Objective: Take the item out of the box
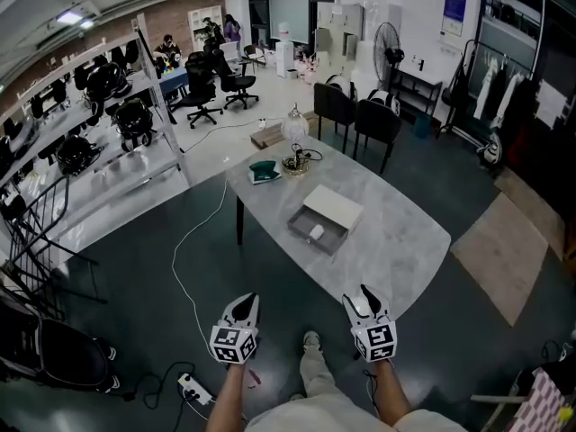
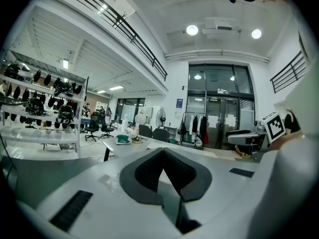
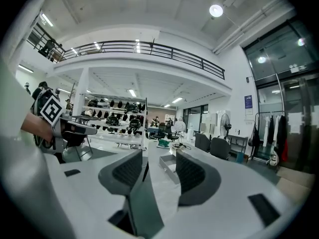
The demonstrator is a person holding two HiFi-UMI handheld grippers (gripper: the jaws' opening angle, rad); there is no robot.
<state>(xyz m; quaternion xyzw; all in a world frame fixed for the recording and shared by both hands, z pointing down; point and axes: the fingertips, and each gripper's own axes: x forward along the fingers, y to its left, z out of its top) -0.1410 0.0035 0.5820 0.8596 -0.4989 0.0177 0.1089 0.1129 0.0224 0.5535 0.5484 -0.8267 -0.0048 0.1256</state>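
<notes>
The small item (image 1: pixel 316 233) in the box (image 1: pixel 335 207) looks light and rigid; its sides suit pinching. The left tool (image 1: pixel 244 304) is closed, the right tool (image 1: pixel 362 297) parted, both empty.

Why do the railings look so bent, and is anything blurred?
Left gripper view: the wide-angle lens bows the balcony railing and leaves black corners; right gripper view: the balcony railing arcs likewise; head view: table sharp, shelves lean.
</notes>
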